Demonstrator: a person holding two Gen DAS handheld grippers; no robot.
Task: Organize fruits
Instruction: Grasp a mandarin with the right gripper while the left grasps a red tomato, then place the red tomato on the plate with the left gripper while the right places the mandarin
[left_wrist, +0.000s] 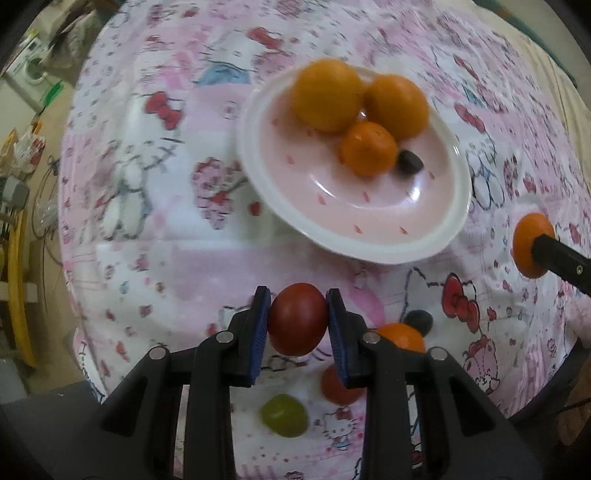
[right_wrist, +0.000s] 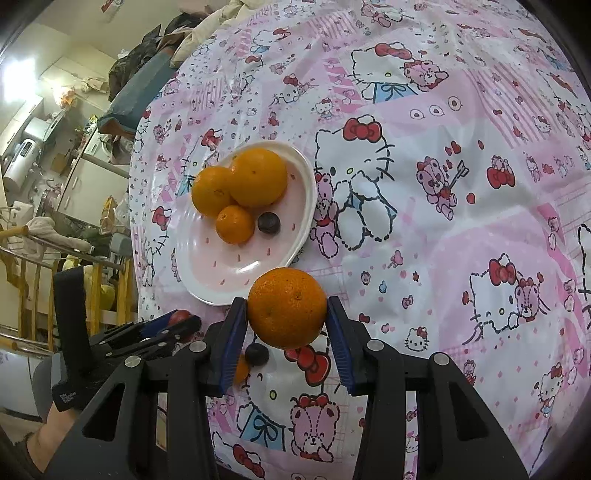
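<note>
Left gripper (left_wrist: 298, 319) clamped on red fruit (left_wrist: 297, 318), bottom centre of the left wrist view, below plate (left_wrist: 388, 247). Right gripper (right_wrist: 286, 314) clamped on orange (right_wrist: 286, 308), lower centre, just below the plate's near rim. Plate holds three oranges, one dark fruit.

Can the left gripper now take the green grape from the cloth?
Probably not yet. The left gripper is shut on a red fruit, so its jaws are full. The grape lies uncovered below it; the fruit must go to the plate first.
</note>
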